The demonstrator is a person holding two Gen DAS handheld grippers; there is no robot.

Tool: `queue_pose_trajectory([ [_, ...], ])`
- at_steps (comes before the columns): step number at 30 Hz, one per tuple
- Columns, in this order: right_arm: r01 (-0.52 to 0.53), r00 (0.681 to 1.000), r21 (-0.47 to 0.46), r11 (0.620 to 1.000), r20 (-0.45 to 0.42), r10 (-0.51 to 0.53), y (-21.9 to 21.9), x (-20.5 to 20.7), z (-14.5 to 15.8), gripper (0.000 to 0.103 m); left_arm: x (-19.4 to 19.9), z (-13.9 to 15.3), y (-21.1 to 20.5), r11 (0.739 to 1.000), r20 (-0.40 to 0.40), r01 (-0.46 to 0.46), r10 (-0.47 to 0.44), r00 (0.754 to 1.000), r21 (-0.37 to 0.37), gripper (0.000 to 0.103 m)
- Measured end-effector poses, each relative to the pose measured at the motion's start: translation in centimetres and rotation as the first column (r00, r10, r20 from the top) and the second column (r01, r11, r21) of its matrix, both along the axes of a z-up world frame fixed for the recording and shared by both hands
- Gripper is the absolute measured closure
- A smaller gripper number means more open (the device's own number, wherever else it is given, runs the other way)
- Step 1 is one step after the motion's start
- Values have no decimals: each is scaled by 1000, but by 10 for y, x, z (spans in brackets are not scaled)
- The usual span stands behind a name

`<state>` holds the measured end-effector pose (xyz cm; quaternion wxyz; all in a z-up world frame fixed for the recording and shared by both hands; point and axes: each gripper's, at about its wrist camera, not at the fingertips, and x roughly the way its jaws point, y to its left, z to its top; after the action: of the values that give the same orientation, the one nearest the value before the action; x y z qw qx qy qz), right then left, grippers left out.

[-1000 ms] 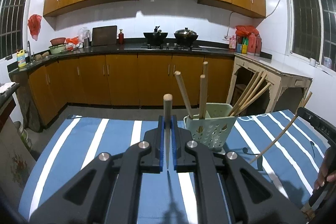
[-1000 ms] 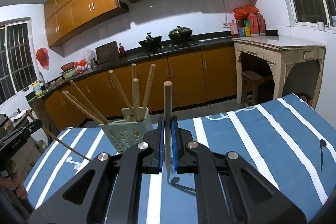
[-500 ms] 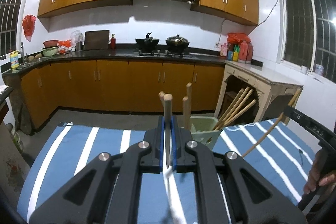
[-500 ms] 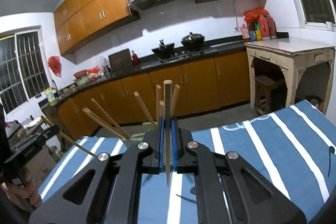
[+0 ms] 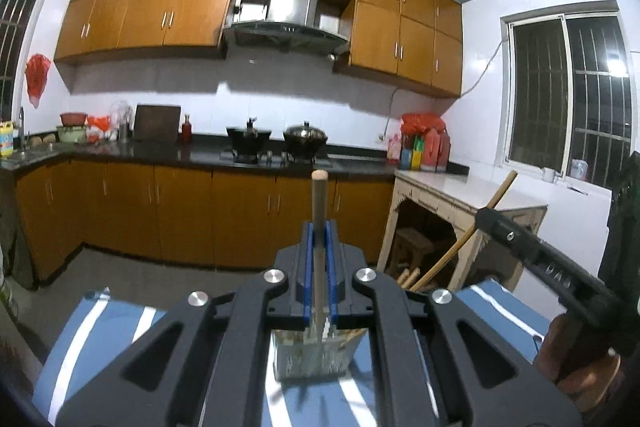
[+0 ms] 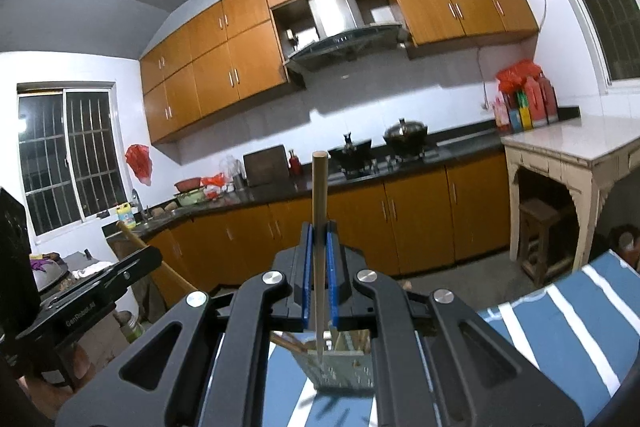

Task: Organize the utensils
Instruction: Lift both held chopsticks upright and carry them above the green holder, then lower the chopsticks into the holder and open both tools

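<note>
My left gripper (image 5: pixel 319 227) is shut on a wooden chopstick (image 5: pixel 319 195) that stands upright between its blue pads. Below the fingers sits the pale green perforated holder (image 5: pixel 316 355) with several chopsticks in it, on the blue striped tablecloth (image 5: pixel 100 327). My right gripper (image 6: pixel 320 227) is shut on another upright chopstick (image 6: pixel 320 187), its thin tip hanging over the same holder (image 6: pixel 340 363). In the left wrist view the right gripper (image 5: pixel 536 267) shows at the right with its chopstick (image 5: pixel 456 251). The left gripper (image 6: pixel 100 283) shows at the left of the right wrist view.
A person's hand (image 5: pixel 576 367) grips the right tool's handle. Beyond the table's far edge lies open floor, then the dark counter (image 5: pixel 160 155) with pots on a stove (image 5: pixel 276 143). A white side table (image 6: pixel 580 143) with a stool (image 6: pixel 540 239) under it stands at the right.
Both grippers have risen with their chopsticks and tilted up toward level. The holder has dropped low in both views and now lies under the fingers, mostly hidden.
</note>
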<state>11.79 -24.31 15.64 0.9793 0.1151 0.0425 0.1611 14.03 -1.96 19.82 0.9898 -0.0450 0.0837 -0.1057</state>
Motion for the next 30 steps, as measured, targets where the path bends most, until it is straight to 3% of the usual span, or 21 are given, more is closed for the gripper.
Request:
queue_pose_trajectory([
  [5, 43, 998, -43, 998, 47, -41, 13, 14, 0, 96, 17, 5, -13, 999, 38, -37, 36, 999, 11, 96],
  [16, 64, 996, -75, 995, 71, -59, 28, 49, -20, 96, 71, -18, -12, 996, 16, -78, 78, 997, -32, 96],
  [21, 75, 997, -126, 989, 39, -70, 39, 60, -39, 95, 86, -35, -15, 997, -25, -80, 80, 997, -21, 96],
  [30, 65, 996, -137, 988, -47, -72, 41, 75, -59, 95, 102, -58, -9, 997, -99, -80, 78, 992, -12, 96],
])
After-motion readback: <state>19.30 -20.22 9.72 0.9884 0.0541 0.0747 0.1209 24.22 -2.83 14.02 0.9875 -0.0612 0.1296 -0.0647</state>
